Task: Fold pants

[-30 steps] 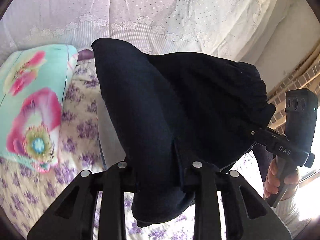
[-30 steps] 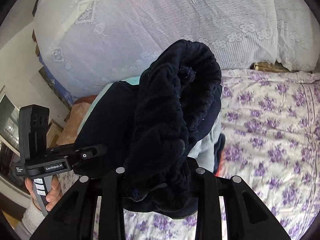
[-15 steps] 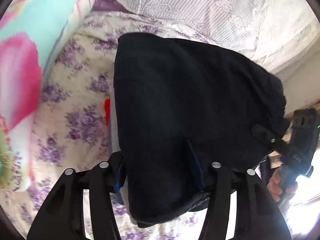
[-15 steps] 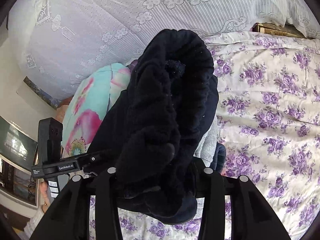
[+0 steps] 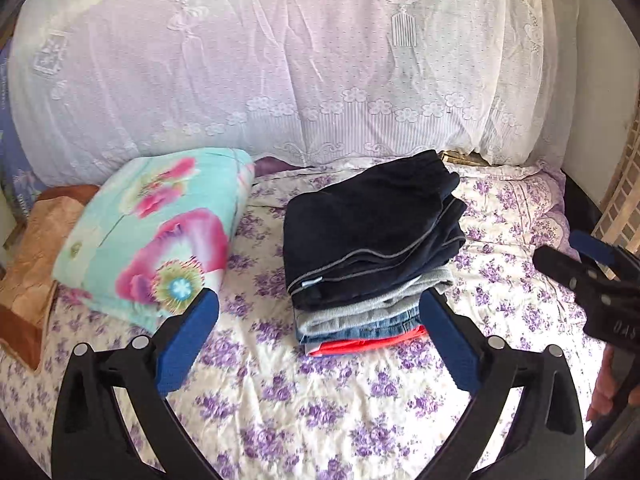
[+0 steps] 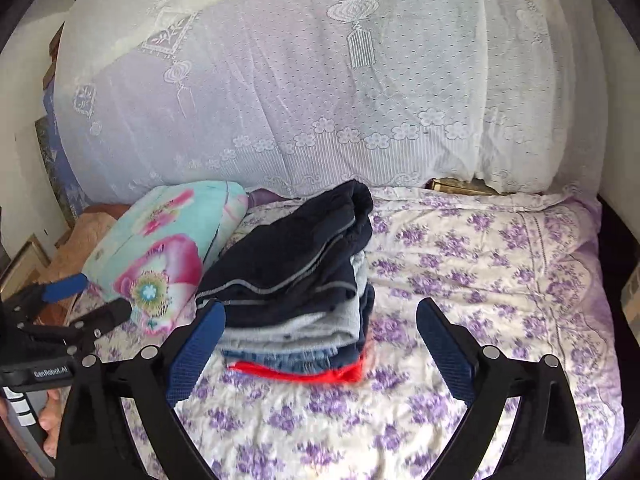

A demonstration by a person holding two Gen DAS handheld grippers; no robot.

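Observation:
The dark navy pants (image 5: 368, 224) lie folded on top of a stack of folded clothes, over a grey layer (image 5: 360, 308), a denim layer and a red piece (image 5: 360, 346). My left gripper (image 5: 319, 300) is just short of the stack's near edge. Its jaws are opening wide, and the blue pads (image 5: 188, 340) touch nothing. In the right wrist view the same pants (image 6: 288, 256) top the stack. My right gripper (image 6: 320, 308) is also drawn back from it, jaws opening with nothing between them. Each gripper shows in the other's view: right gripper (image 5: 556, 245), left gripper (image 6: 104, 294).
The stack sits on a bedsheet (image 5: 320, 408) with purple flowers. A turquoise floral pillow (image 5: 160, 232) lies just left of it. White lace-covered bedding (image 5: 280, 80) rises behind. A brown cushion (image 5: 28, 248) is at far left. A person's hand (image 5: 604, 392) holds the right gripper's handle.
Both grippers were shut on the dark pants held up in front of them. They have since lowered the pants onto the stack, let go, opened wide and drawn back.

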